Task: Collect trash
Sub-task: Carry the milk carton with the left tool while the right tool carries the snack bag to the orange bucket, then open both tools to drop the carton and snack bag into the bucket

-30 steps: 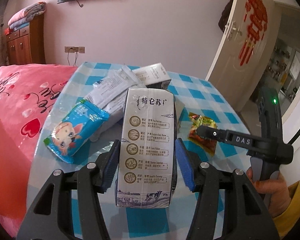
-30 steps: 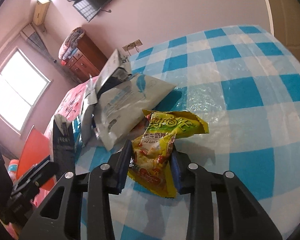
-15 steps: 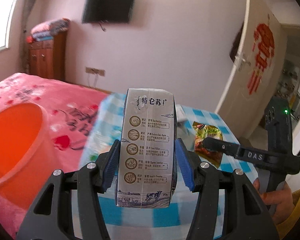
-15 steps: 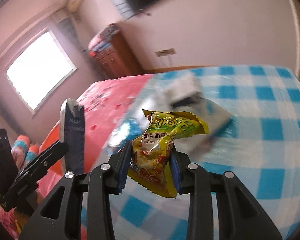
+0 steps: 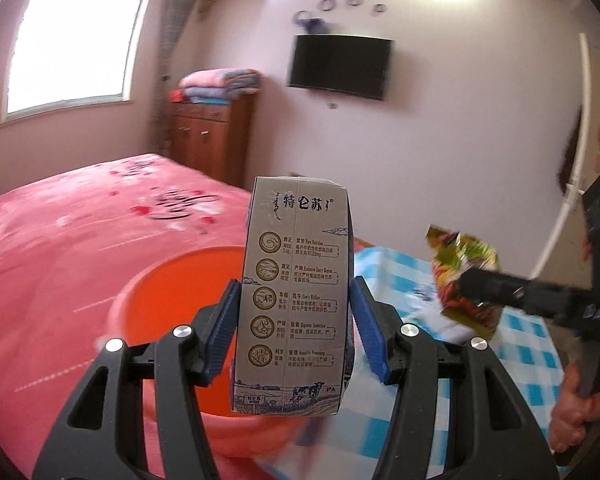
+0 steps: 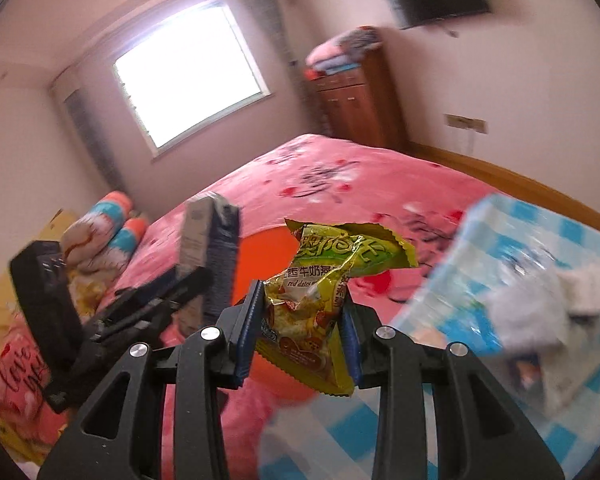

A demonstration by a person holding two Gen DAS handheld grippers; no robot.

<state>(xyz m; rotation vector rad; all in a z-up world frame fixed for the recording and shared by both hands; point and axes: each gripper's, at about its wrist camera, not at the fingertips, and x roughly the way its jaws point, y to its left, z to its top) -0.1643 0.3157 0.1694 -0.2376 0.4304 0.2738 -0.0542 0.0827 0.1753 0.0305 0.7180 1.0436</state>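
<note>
Two grippers loaded: left gripper [image 5: 294,322] clamps upright milk carton [image 5: 296,292] above orange basin [image 5: 172,280]; right gripper [image 6: 302,328] pinches yellow snack wrapper [image 6: 316,292] near basin, checkered table [image 6: 580,240] at right.

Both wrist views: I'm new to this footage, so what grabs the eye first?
A tall grey milk carton stands clamped in the left gripper before a round orange plastic basin. The right gripper pinches a crinkled yellow-green snack wrapper above the pink bedspread.
</note>
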